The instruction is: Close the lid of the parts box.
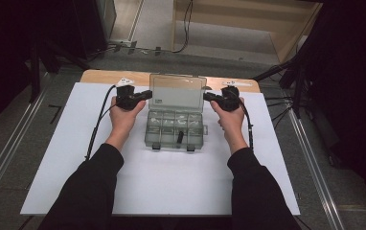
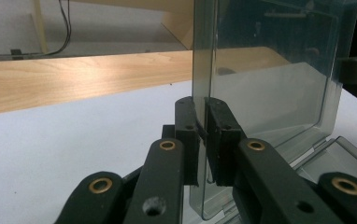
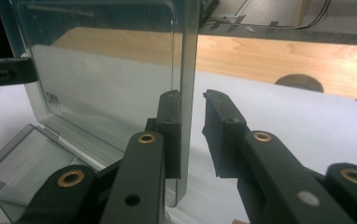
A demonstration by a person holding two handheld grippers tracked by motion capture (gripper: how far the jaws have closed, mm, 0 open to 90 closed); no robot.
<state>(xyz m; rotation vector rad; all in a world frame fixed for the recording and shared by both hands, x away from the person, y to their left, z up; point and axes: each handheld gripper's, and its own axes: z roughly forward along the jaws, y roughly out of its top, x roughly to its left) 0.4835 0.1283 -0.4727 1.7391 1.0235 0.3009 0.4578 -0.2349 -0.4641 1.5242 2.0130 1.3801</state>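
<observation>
A: High view first — where was the box (image 1: pixel 176 128)?

B: In the middle of the white sheet (image 1: pixel 66 163) on the table, between the two hands. Its lid (image 1: pixel 177 92) stood upright at the far side, so the compartments lay open to the camera, with a small dark item (image 1: pixel 180 137) in one of the near ones.

A: And the left gripper (image 1: pixel 144 94)?

B: It was clenched on the lid's left edge. In the left gripper view both pads pressed flat against the clear plastic (image 2: pixel 265 79), one on each face, low on that edge. I'd judge that grip was there to keep the lid from falling either way.

A: The right gripper (image 3: pixel 191 126) too?

B: Not quite. In the right gripper view its jaws straddled the lid's other edge (image 3: pixel 186 70); one pad touched the plastic, the other stood apart with a clear gap. So it was released, not grasping.

A: Why straddle it, then?

B: Probably to take or give up a hold on that side. With an edge between each pair of jaws, the lid could swing evenly on its hinge rather than twist.
</observation>
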